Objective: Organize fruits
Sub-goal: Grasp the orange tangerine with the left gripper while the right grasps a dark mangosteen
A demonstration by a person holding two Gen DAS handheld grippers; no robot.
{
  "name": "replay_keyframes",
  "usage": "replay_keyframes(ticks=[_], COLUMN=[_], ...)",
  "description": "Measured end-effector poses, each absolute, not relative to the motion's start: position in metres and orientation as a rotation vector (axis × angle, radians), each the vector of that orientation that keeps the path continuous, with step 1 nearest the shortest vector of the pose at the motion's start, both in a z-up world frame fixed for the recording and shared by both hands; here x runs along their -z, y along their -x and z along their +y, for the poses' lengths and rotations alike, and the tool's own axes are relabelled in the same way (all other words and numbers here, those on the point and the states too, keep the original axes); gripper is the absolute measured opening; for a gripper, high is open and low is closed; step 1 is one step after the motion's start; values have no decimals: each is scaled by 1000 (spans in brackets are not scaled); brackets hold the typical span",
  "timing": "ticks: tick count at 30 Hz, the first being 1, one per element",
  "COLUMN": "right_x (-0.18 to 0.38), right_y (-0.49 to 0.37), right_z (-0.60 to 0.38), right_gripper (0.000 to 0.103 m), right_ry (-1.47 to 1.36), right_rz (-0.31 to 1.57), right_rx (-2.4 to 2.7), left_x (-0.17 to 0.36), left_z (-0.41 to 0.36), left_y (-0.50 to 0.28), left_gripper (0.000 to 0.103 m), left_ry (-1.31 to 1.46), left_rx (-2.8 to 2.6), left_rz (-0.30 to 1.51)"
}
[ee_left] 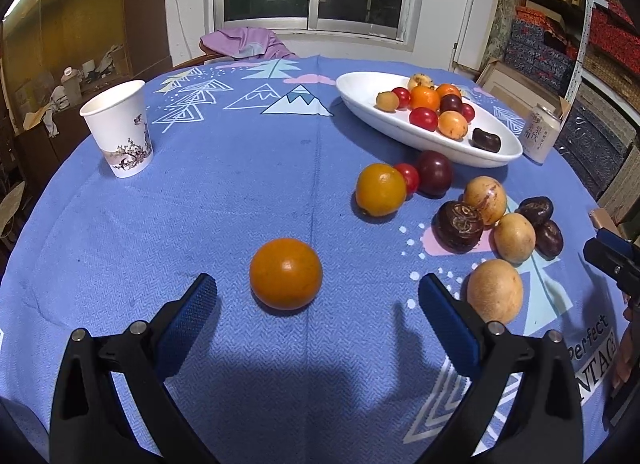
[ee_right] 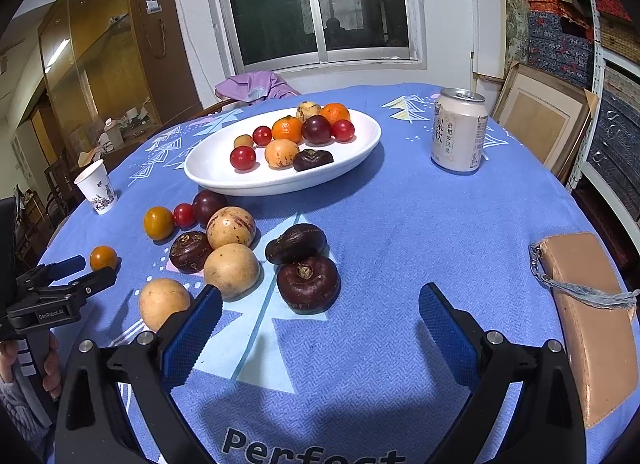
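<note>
Desk w/ blue woven cloth [ee_left: 200, 204]: glossy orange [ee_left: 285, 273] alone just ahead of left gripper [ee_left: 317, 291], fingers spread, nothing between it and them; paper cup [ee_left: 118, 128] far left. Smooth white oval dish [ee_right: 212, 168] at rear holds approx. ten small round fruits; loose pile of fruit [ee_right: 236, 248] in front, drink can [ee_right: 458, 130] and tan pouch [ee_right: 592, 320] to the right. Right gripper [ee_right: 320, 304] spread, empty, near a dark wrinkled fruit [ee_right: 308, 283].

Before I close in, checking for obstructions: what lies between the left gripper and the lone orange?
Only bare blue tablecloth lies between the open left gripper and the orange, as the left wrist view shows.
</note>
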State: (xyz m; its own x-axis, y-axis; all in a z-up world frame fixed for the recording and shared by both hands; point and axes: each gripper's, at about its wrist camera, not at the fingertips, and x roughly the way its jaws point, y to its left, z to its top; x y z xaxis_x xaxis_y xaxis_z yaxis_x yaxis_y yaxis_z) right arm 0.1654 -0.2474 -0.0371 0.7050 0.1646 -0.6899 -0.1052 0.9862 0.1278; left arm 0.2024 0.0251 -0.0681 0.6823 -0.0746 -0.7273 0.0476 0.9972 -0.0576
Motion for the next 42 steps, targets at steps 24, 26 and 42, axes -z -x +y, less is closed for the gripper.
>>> replay_keyframes(ticks=[24,26,42], right_x=[54,55,63], right_y=[-195,-197,-203], right_z=[-226,-225,-219], right_gripper=[82,82,71], right_ry=[46,44,55], right_rz=[850,861,912], right_rx=[-189,-191,-211], left_x=[73,72,76], left_z=[22,21,15], left_y=[-207,-207,-210], left_gripper=[99,99,76], left_ry=[36,29,-1], left_rx=[76,76,82], left_rz=[841,840,861])
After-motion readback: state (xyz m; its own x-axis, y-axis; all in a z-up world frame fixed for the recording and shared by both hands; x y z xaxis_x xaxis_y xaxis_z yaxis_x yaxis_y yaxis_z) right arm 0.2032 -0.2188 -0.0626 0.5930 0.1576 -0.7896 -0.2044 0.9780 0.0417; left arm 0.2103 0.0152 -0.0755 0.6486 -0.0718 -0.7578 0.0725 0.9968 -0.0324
